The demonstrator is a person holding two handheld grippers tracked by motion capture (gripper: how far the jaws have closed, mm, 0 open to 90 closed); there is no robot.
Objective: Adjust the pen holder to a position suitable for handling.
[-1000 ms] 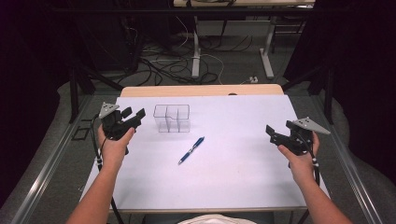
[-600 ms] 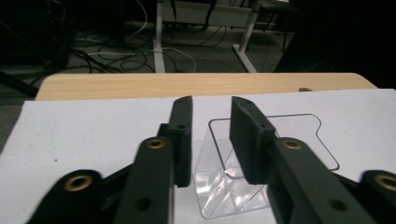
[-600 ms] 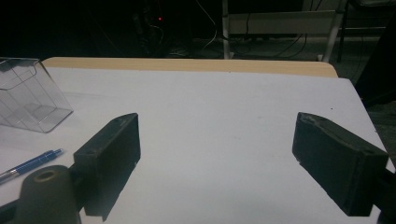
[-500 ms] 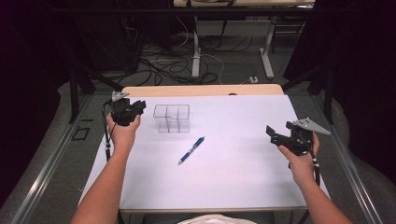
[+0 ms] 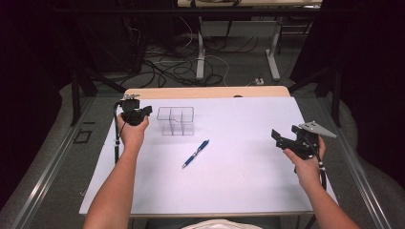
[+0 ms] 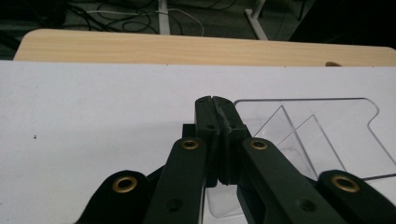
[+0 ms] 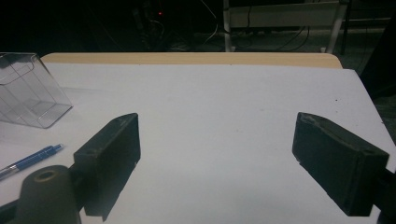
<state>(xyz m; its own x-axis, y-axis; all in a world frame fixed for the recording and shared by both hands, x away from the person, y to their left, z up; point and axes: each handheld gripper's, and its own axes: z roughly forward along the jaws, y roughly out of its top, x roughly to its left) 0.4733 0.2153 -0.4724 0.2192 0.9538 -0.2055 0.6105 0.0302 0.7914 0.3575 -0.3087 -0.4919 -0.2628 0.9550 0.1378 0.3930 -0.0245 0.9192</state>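
Nothing is yet grasped: the left gripper is held closed beside the clear box, the right gripper wide open, the pen untouched

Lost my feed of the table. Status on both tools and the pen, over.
Left tool shut, empty, beside the clear organizer. Right tool open, empty, off to the right. Blue pen lying mid-table, untouched. Nothing in the way.

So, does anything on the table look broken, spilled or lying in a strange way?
Nothing stands out. The clear organizer stands upright and looks whole, and the blue pen lies diagonally on the white table, apart from it. No spill shows.
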